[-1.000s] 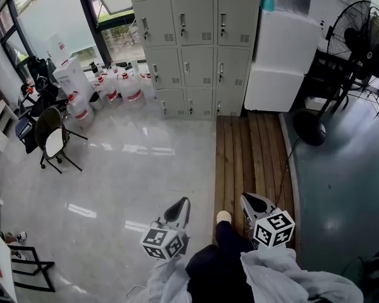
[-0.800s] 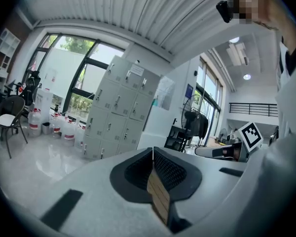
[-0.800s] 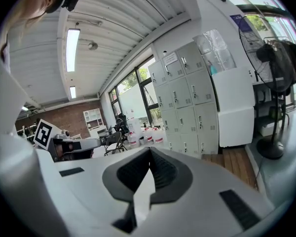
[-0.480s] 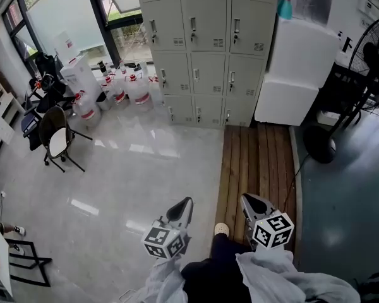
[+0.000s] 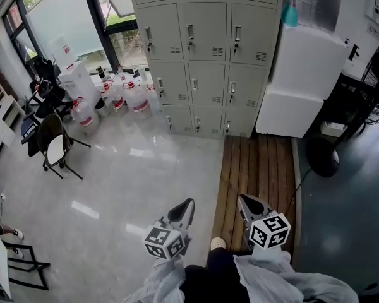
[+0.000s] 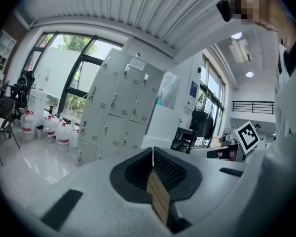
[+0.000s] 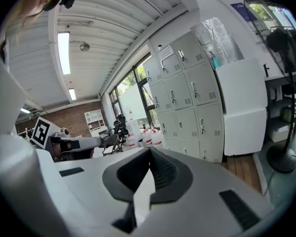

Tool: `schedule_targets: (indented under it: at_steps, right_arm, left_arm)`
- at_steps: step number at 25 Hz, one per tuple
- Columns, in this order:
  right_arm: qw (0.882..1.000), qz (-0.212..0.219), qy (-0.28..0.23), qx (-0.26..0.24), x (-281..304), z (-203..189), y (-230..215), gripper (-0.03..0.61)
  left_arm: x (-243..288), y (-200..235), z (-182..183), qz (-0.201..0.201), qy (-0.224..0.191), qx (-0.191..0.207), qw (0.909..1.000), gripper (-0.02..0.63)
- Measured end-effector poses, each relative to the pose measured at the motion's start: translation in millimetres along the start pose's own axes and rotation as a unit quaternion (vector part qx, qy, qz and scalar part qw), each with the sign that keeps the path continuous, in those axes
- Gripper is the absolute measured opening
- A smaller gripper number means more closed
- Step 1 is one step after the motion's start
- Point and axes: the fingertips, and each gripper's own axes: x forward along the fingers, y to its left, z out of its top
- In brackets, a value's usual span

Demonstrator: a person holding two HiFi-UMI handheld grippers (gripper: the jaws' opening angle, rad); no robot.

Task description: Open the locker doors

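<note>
A bank of grey lockers (image 5: 205, 49) stands against the far wall, every door closed, each with a small handle. It also shows in the left gripper view as the lockers (image 6: 116, 117) and in the right gripper view as the lockers (image 7: 185, 93), still some way off. My left gripper (image 5: 184, 204) and right gripper (image 5: 243, 201) are held low in front of me, side by side, pointing toward the lockers. Both are shut with nothing between the jaws: the left gripper (image 6: 152, 152) and the right gripper (image 7: 149, 152) show their pads pressed together.
Several water jugs (image 5: 123, 96) cluster left of the lockers, with a black chair (image 5: 50, 141) nearer. White stacked boxes (image 5: 303, 74) stand right of the lockers, a blue bottle (image 5: 289, 14) on top. A strip of wooden decking (image 5: 256, 169) leads ahead; a fan base (image 5: 322, 156) sits beside it.
The lockers have grown larger and lower in the head view as I walk toward them. Both grippers keep their place before me and stay shut.
</note>
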Motion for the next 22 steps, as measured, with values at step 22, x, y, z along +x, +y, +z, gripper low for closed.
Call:
schedule_targets:
  at_steps: [22]
  right_arm:
    - [0.998,0.039,-0.029,-0.026,92,49,-53,0.011]
  left_arm:
    - [77,62,23,0.042,-0.009,0.005,0.9991,0.014]
